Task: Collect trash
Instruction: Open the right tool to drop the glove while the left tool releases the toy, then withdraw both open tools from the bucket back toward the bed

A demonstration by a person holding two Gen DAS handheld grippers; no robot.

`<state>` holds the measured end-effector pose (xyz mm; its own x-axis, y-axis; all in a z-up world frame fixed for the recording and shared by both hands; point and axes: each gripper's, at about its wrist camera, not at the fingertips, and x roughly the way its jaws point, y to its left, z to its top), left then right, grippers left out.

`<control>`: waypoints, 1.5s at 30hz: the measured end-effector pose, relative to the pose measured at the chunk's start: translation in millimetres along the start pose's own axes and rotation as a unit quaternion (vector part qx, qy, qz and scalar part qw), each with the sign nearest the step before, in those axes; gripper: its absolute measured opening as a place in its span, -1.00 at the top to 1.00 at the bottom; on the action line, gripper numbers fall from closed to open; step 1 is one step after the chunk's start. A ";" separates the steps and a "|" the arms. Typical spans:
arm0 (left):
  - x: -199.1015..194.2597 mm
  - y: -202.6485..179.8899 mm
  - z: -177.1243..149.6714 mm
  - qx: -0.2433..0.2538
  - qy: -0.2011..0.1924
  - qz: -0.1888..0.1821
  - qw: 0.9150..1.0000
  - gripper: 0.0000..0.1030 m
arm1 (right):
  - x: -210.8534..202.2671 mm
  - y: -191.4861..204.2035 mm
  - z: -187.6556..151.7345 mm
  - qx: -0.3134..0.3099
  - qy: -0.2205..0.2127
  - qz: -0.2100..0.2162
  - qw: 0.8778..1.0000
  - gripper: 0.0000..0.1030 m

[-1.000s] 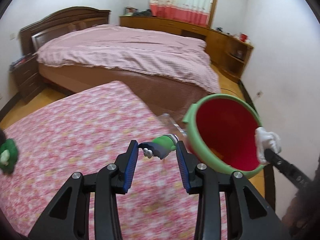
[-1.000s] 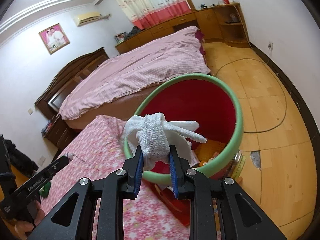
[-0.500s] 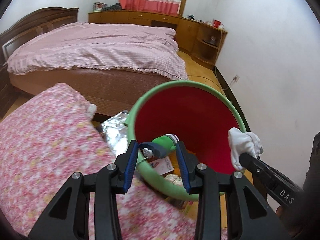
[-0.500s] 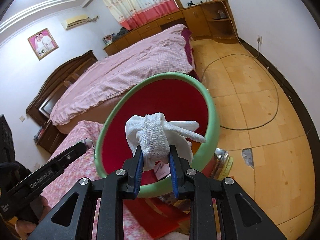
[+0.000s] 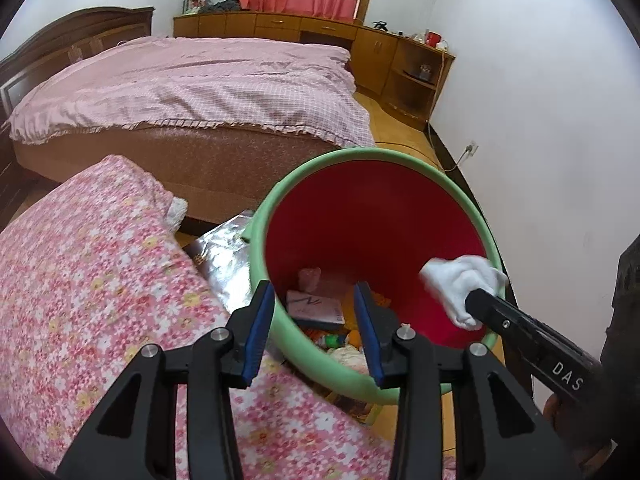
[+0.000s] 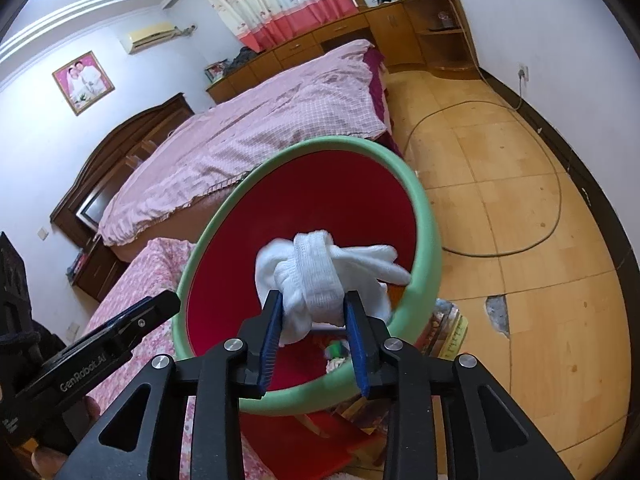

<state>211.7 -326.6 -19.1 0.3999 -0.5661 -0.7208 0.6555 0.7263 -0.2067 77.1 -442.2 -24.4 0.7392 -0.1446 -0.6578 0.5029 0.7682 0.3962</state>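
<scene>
Right tool over the bin had just been opening around the white glove — finish release squarely above the mouth (left tool empty, part-open).

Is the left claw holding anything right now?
No: in the left wrist view the left claw is open over the bin, with only trash at the bin's bottom showing between its pads.

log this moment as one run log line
left gripper: open, empty, over bin | right gripper: jaws just opening, white glove between them above bin | toy: not seen
</scene>
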 end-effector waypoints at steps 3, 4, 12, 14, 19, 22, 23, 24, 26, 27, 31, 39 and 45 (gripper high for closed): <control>-5.2 6.9 -4.3 -0.008 0.004 0.009 1.000 0.21 | 2.1 5.0 -1.0 -0.009 0.005 0.002 1.000 0.25; -7.1 9.1 -5.1 -0.010 0.004 0.011 1.000 0.21 | 1.3 6.5 -1.5 -0.011 0.004 0.002 1.000 0.15; -36.3 30.9 -19.9 -0.043 0.003 0.030 0.999 0.12 | -9.8 26.3 -6.4 -0.046 0.005 -0.004 0.999 -0.22; -45.3 35.1 -23.7 -0.044 0.000 0.039 0.998 0.10 | -16.3 32.9 -8.5 -0.055 0.002 0.001 0.999 -0.26; -73.7 46.8 -35.9 -0.055 -0.010 0.054 0.997 -0.06 | -32.1 50.9 -15.9 -0.073 -0.003 0.008 0.997 -0.38; -91.7 56.9 -41.9 -0.067 -0.018 0.068 0.995 -0.08 | -41.7 63.2 -23.9 -0.090 -0.007 0.009 0.996 -0.49; -97.8 60.1 -45.1 -0.072 -0.019 0.073 0.995 -0.08 | -45.0 68.1 -27.2 -0.095 -0.008 0.010 0.995 -0.49; -103.7 63.7 -48.4 -0.076 -0.019 0.079 0.994 -0.08 | -47.6 72.0 -29.9 -0.100 -0.008 0.011 0.995 -0.49; -113.8 69.2 -54.1 -0.082 -0.019 0.091 0.992 -0.08 | -54.2 80.7 -36.5 -0.112 -0.009 0.015 0.994 -0.49; -120.0 71.6 -58.0 -0.085 -0.021 0.097 0.991 -0.08 | -57.9 84.8 -39.9 -0.118 -0.010 0.019 0.993 -0.49; -143.6 79.6 -72.0 -0.094 -0.033 0.119 0.988 -0.08 | -72.9 98.6 -52.4 -0.137 -0.013 0.031 0.990 -0.49; -187.8 84.1 -104.8 -0.115 -0.054 0.159 0.979 -0.08 | -93.9 117.0 -78.5 -0.166 -0.004 0.044 0.985 -0.49; -216.6 83.6 -129.2 -0.125 -0.069 0.186 0.972 -0.08 | -111.6 124.6 -99.3 -0.181 -0.013 0.056 0.982 -0.49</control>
<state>97.1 -92.9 34.3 0.6731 -0.2811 -0.6840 0.2804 0.9529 -0.1157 12.7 -268.4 34.8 0.7949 -0.0586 -0.6039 0.2287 0.9509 0.2087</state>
